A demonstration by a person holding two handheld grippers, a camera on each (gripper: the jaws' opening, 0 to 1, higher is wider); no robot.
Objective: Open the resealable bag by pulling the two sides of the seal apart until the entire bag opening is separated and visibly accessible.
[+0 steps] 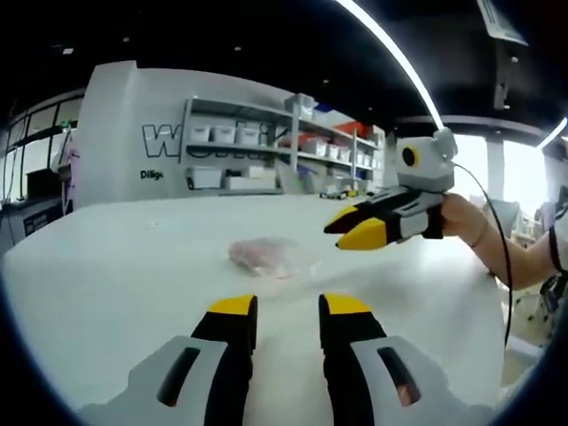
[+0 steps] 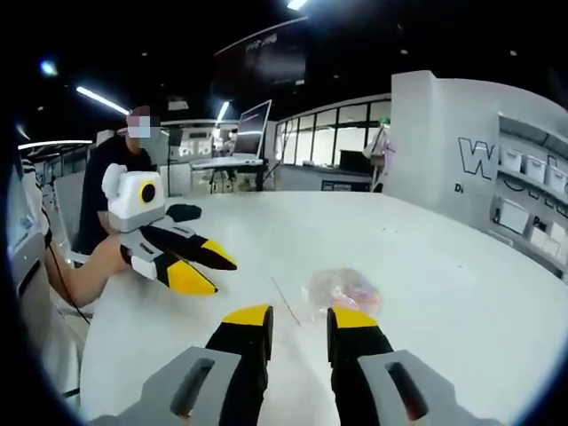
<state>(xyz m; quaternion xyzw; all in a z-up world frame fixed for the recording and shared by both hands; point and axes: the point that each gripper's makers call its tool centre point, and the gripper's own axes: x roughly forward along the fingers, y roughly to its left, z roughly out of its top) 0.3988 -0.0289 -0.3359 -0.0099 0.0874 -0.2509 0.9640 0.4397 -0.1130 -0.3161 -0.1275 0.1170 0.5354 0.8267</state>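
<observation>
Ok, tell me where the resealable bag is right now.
The resealable bag lies flat on the white table, untouched; in the left gripper view it sits just beyond the left gripper, and in the right gripper view just ahead of the right gripper.

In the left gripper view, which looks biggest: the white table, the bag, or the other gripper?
1. White table, by far.
2. Right gripper and resealable bag look about alike, and the gripper may be nearer the camera, so I won't rank them.
</observation>
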